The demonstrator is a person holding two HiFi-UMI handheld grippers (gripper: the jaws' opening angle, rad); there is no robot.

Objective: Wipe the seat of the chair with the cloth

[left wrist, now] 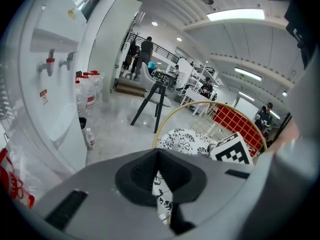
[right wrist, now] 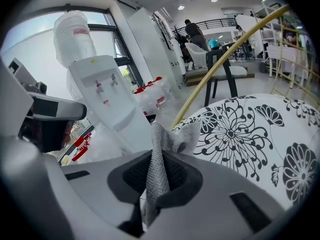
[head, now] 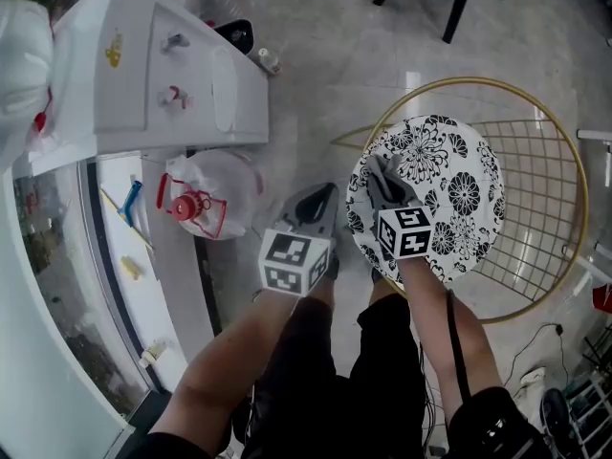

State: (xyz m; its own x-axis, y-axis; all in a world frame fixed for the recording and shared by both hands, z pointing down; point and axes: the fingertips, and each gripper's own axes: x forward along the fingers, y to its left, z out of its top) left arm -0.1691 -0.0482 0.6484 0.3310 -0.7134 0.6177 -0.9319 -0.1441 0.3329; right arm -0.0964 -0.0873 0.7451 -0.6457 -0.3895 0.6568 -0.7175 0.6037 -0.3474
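The grey left gripper and right gripper bear black-and-white marker cubes; black trousers.

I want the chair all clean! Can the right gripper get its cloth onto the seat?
Probably yes. The right gripper is shut on the cloth and sits over the seat, with nothing showing between them.

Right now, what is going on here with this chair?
A person holds a tool in each hand. The right tool is shut on a grey cloth and is over the black-and-white flowered seat cushion of the gold wire chair. The left tool is shut and empty, beside the seat, above the floor. Whether the cloth already touches the cushion cannot be told.
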